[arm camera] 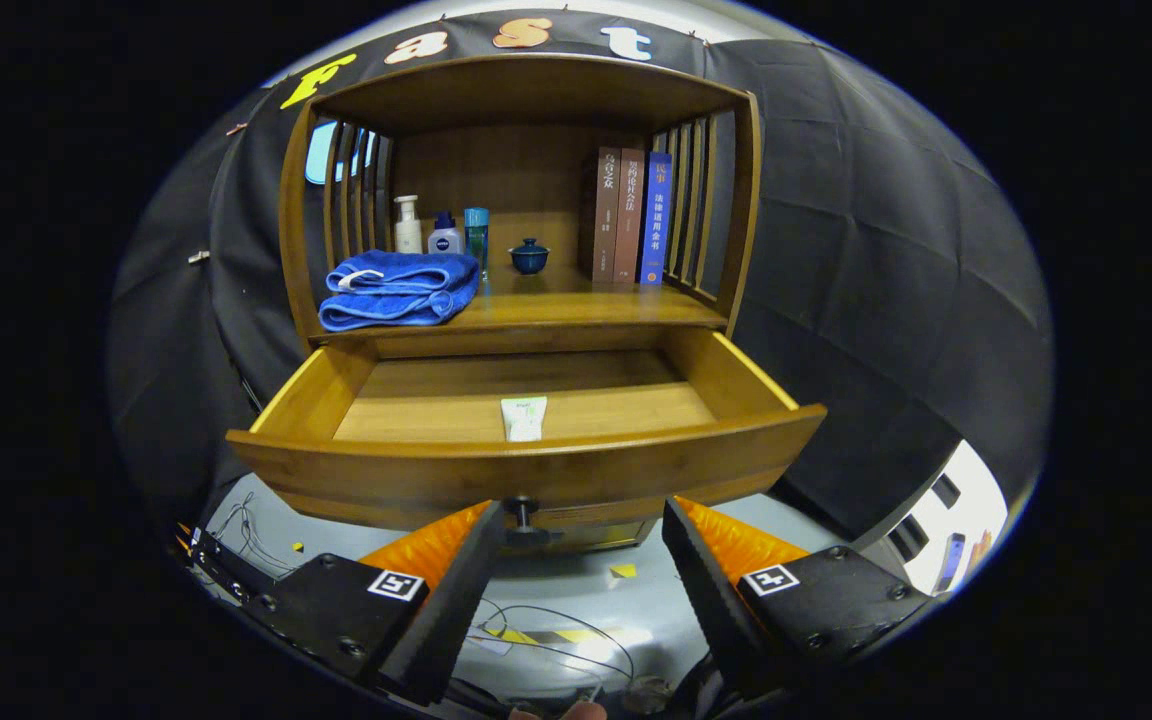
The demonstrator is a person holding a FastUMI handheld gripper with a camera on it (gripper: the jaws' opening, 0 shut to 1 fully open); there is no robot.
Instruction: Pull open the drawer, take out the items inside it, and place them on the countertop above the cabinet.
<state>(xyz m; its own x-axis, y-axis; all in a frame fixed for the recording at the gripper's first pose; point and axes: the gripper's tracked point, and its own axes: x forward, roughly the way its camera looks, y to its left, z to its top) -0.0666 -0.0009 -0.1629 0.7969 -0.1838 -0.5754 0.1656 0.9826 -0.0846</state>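
Gripper: the hand-held gripper (581, 520) hangs just in front of the pulled-out wooden drawer (526, 470), fingers spread wide with nothing between them but the small dark round knob (522, 512), which neither finger touches.
Drawer: it stands well out from the wooden cabinet (521, 200), its floor open to view from above.
Item to fetch: a small white flat tube (524, 417) lies on the drawer floor, close behind the front wall and about midway across.
Countertop: on the shelf surface (576, 300) above the drawer sit a folded blue towel (398, 288), three small bottles (441, 230), a little dark blue lidded cup (529, 256) and three upright books (631, 215).
Risk, reaching in: I reckon the fingers must clear the tall front wall; clip it and the drawer may be shoved back.
Risk, the grasp: the tube lies flat, so the fingers could skid it away instead of pinching it.
Risk, setting down: the bare patch looks narrow; a careless approach could knock the cup or books.
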